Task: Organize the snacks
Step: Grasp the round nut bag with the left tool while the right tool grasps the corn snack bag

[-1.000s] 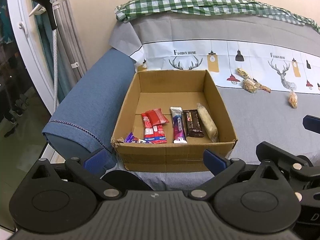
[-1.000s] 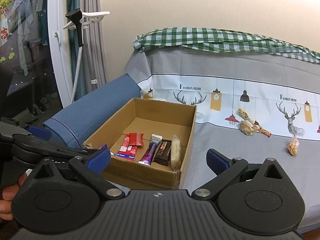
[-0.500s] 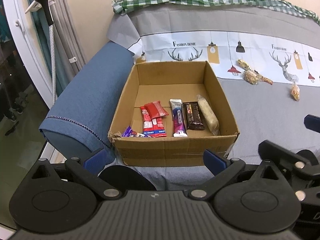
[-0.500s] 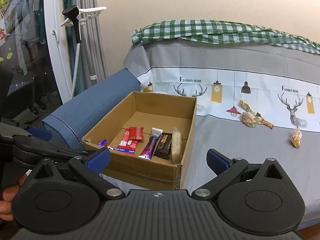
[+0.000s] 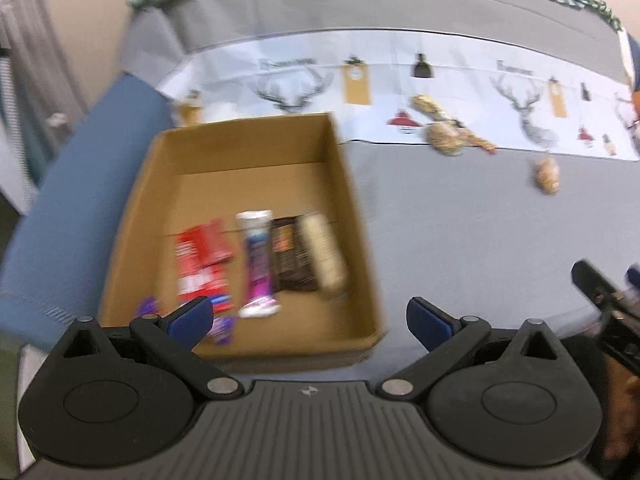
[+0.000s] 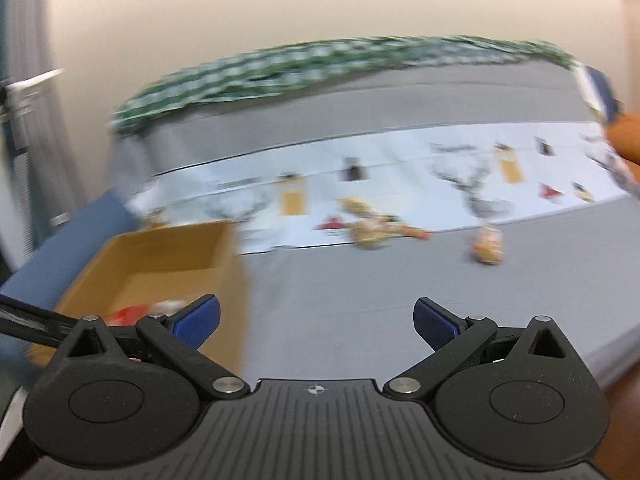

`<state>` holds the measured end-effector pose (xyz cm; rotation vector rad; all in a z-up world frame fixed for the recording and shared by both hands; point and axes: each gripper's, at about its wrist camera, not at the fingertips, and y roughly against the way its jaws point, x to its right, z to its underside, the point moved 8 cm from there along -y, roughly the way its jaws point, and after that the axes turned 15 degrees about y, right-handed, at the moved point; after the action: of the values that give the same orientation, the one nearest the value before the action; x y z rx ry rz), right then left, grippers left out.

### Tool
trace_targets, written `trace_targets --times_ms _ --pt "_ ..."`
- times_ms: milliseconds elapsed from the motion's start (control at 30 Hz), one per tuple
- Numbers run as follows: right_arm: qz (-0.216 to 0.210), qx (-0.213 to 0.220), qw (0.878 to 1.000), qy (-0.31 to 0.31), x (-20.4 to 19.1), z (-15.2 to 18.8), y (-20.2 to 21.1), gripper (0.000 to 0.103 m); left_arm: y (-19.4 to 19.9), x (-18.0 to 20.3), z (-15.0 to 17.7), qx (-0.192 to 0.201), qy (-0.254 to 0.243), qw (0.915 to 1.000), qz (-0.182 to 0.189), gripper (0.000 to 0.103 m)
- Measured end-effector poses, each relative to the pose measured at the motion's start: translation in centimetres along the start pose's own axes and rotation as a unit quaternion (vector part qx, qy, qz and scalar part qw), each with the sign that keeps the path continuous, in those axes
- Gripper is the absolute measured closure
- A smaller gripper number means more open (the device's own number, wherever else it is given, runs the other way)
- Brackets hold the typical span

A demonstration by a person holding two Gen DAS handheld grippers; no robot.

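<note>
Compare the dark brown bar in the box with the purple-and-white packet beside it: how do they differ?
The dark brown bar is wider and shorter; the purple-and-white packet is narrower and longer, its ends reaching past the bar's on both sides. The bar is dark all over with a small orange mark; the packet has white ends and a purple-pink middle. The packet lies left of the bar. Both lie flat in the cardboard box, roughly parallel. Blur hides any print.

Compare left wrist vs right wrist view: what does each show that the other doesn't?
Left wrist only: the box's contents, namely red packets, purple-white bar, dark bar and pale bar.
Right wrist only: bare wall above the checked cloth.
Both: cardboard box, loose snacks on the grey cover, and an open, empty gripper. Both are motion-blurred.
</note>
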<state>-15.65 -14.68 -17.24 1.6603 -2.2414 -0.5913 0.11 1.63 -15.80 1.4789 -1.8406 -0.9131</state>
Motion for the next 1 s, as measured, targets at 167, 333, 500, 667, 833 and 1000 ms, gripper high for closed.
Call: trace_targets --times_ms 167,333,500,667,833,1000 --pt "0.077 -0.033 0.994 -0.063 9.3 1.7 -5.8 0.001 -4.7 7.5 -4.6 -0.009 -0.041 0.9983 0.040 0.000" --pt "0.148 -0.058 0.981 -0.108 16.7 3.1 -13.8 0.001 -12.2 15.7 -8.6 -0.018 -0.099 0.9942 0.037 0.000" --pt "0.214 -0.079 0.962 -0.152 22.0 4.3 -22.0 0.001 -20.5 22.9 -11.5 -0.045 -0.129 0.9869 0.086 0.000" --pt "0.254 -0.098 0.948 -0.162 25.3 5.6 -31.4 0.001 -28.5 27.8 -14.5 -0.042 -0.142 0.9858 0.079 0.000" --pt "0.226 -0.127 0.960 -0.109 25.8 6.0 -38.3 0.001 -35.5 31.1 -15.9 -0.068 -0.134 0.9856 0.077 0.000" --pt "0.236 -0.128 0.957 -0.113 27.7 6.1 -40.7 0.001 -40.0 32.9 -15.9 -0.077 -0.163 0.9819 0.059 0.000"
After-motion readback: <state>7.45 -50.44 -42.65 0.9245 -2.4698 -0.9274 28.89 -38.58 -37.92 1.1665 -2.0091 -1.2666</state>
